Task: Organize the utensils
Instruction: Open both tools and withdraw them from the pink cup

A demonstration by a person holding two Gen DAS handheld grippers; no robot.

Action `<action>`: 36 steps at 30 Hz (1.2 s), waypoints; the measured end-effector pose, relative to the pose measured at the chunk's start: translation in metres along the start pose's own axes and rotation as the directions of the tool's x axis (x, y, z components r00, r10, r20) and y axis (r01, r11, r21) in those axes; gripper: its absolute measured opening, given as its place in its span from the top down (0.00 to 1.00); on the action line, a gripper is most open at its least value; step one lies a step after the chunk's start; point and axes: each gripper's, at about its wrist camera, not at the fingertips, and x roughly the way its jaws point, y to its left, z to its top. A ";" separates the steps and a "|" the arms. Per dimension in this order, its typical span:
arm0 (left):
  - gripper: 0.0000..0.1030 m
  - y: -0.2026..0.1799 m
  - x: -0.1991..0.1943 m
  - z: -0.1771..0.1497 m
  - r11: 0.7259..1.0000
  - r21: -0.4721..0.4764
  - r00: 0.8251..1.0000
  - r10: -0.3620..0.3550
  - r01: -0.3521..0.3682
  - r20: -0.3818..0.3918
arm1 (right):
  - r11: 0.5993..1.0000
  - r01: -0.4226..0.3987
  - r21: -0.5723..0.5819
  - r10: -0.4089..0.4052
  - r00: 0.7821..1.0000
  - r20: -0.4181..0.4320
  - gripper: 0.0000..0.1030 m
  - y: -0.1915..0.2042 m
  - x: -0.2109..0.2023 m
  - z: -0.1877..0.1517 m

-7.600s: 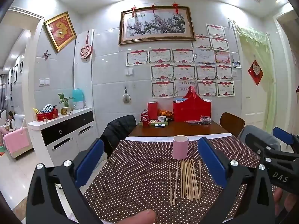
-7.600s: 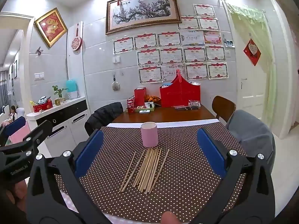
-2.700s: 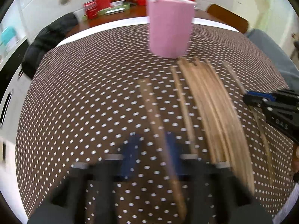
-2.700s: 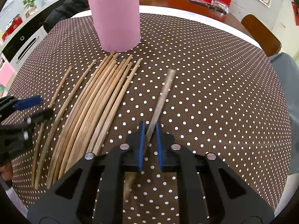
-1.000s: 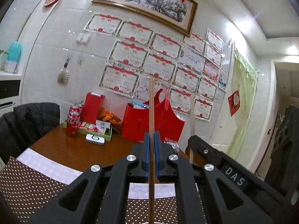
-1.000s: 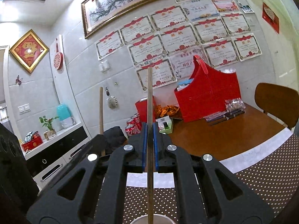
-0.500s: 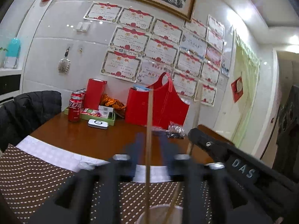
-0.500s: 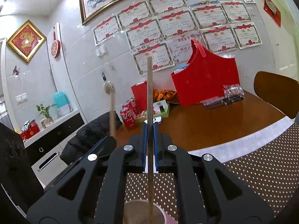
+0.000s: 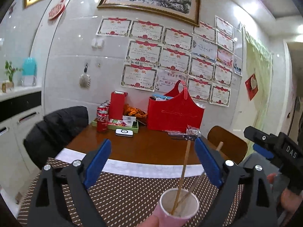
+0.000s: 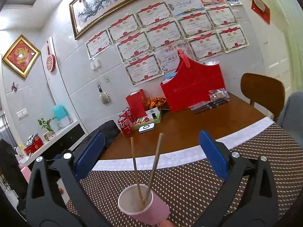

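A pink cup [image 9: 178,207] stands on the brown polka-dot tablecloth [image 9: 123,194], low in both wrist views [image 10: 144,208]. Two wooden chopsticks [image 9: 182,172] lean upright inside it, crossing in the right wrist view [image 10: 154,166]. My left gripper [image 9: 153,162] is open and empty above the cup. My right gripper [image 10: 151,149] is open and empty above the cup too; its body shows at the right edge of the left wrist view [image 9: 274,151]. The chopsticks lying on the table are out of view.
Beyond the cloth the wooden table [image 9: 147,149] carries a red bag [image 9: 174,113], cola cans [image 9: 102,121], a red box [image 9: 117,104] and a green tray [image 9: 117,124]. A dark jacket hangs on the left chair [image 9: 60,126]; a wooden chair [image 10: 263,92] stands at right.
Both grippers opened and let their chopsticks drop into the cup. The two chopsticks now lean freely inside it instead of standing clamped between the jaws.
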 end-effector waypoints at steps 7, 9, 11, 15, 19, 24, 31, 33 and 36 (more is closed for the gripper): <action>0.14 -0.021 -0.064 0.015 0.994 0.072 0.996 0.084 -0.083 -0.007 | 0.997 0.048 -0.052 -0.049 0.999 -0.018 0.05 0.010 -0.061 0.005; 0.14 -0.025 -0.083 0.018 0.991 0.084 0.994 0.105 -0.104 -0.006 | 0.995 0.067 -0.076 -0.069 0.997 -0.030 0.05 0.013 -0.080 0.005; 0.14 -0.028 -0.100 0.021 0.990 0.090 0.993 0.114 -0.112 -0.013 | 0.994 0.071 -0.088 -0.075 0.996 -0.041 0.05 0.014 -0.096 0.003; 0.14 -0.032 -0.133 0.023 0.986 0.102 0.990 0.137 -0.133 -0.029 | 0.986 0.096 -0.136 -0.105 0.993 -0.058 0.05 0.020 -0.127 -0.002; 0.14 -0.037 -0.162 0.021 0.986 0.105 0.990 0.133 -0.128 -0.042 | 0.978 0.112 -0.175 -0.123 0.991 -0.055 0.05 0.028 -0.157 -0.007; 0.14 -0.042 -0.189 0.016 0.986 0.107 0.990 0.134 -0.128 -0.050 | 0.973 0.119 -0.196 -0.130 0.991 -0.044 0.05 0.037 -0.188 -0.014; 0.14 -0.046 -0.208 0.003 0.986 0.113 0.987 0.135 -0.125 -0.083 | 0.966 0.114 -0.231 -0.127 0.991 -0.042 0.05 0.051 -0.210 -0.020; 0.14 -0.045 -0.212 -0.001 0.985 0.109 0.986 0.142 -0.132 -0.090 | 0.963 0.112 -0.243 -0.126 0.991 -0.043 0.05 0.055 -0.213 -0.022; 0.14 -0.042 -0.216 -0.006 0.985 0.103 0.983 0.153 -0.142 -0.105 | 0.959 0.105 -0.264 -0.121 0.992 -0.045 0.05 0.060 -0.216 -0.025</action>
